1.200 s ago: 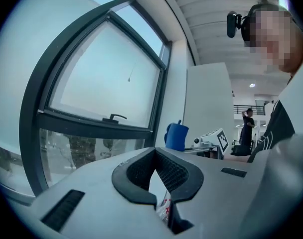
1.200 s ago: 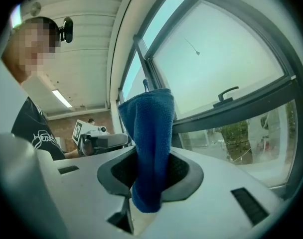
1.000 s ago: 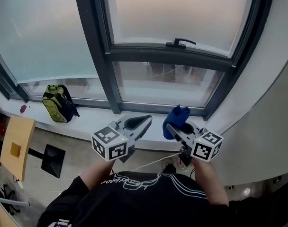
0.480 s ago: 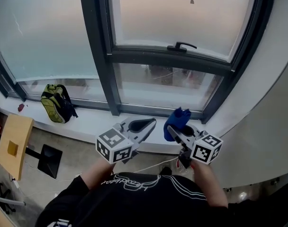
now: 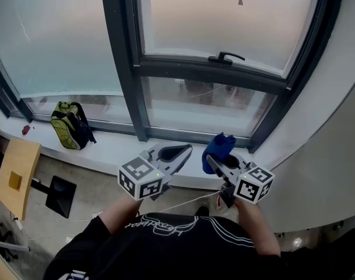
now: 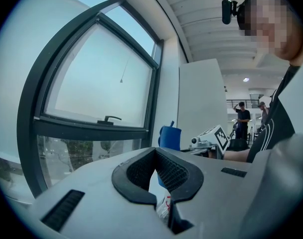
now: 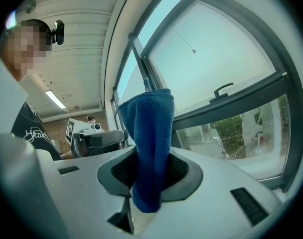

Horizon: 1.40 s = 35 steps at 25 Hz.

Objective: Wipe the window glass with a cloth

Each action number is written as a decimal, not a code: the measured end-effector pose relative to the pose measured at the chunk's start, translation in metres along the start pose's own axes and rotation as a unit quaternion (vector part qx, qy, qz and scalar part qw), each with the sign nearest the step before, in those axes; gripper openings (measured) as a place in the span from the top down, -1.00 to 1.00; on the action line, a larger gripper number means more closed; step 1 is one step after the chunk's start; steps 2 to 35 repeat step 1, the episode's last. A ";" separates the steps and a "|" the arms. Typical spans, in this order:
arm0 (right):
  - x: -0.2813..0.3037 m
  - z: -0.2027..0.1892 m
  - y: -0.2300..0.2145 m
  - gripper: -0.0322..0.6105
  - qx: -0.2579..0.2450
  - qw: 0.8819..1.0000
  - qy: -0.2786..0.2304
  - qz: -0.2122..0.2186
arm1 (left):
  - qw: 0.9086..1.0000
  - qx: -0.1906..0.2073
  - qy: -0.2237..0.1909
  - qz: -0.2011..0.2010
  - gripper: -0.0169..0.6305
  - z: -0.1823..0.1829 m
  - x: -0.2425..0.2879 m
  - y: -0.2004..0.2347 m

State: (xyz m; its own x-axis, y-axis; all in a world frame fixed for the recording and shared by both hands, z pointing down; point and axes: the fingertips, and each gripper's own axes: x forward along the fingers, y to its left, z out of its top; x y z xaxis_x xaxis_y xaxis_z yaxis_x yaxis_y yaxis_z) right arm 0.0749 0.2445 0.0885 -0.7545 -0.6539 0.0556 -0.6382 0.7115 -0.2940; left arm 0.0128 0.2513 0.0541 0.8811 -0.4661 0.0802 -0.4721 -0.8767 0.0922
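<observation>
1. Over the last second both tools had drifted slightly to the right in the head view. The cloth had come no closer to the pane, so wiping had not begun.
2. The left gripper (image 5: 186, 151) had its jaws closed tip to tip on nothing, which its own view (image 6: 154, 151) confirmed. It sat level with the other tool, just to that tool's left. The dark grey metal window upright (image 5: 124, 69) rose ahead of it. Swinging this idle tool forward carelessly could have knocked it against that upright.
3. The right gripper (image 5: 214, 159) was clamped on the blue terry-cloth rag (image 5: 219, 144). In its own view (image 7: 150, 156) the rag (image 7: 151, 128) stood up above the jaws, with a short tail hanging below them. The frosted window glass (image 5: 218, 22) lay ahead of and above this tool, well apart from the rag.
   - Only a narrow fold looked pinched, so dragging it hard across the pane could have pulled it free.
   - With so little rag past the tips, a flat approach could have put hard jaw ends on the glass rather than fabric.
4. The black lever window handle (image 5: 227, 57) jutted out above and ahead of the right tool. A sweep along that rail could have snagged the rag on it.
</observation>
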 end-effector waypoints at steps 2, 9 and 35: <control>0.000 0.000 -0.001 0.61 0.001 1.000 0.000 -0.001 | 1.000 -0.001 0.000 0.000 0.93 0.000 0.001 0.001; 0.000 0.000 -0.001 0.61 0.001 1.000 0.000 -0.001 | 1.000 -0.001 0.000 0.000 0.93 0.000 0.001 0.001; 0.000 0.000 -0.001 0.61 0.001 1.000 0.000 -0.001 | 1.000 -0.001 0.000 0.000 0.93 0.000 0.001 0.001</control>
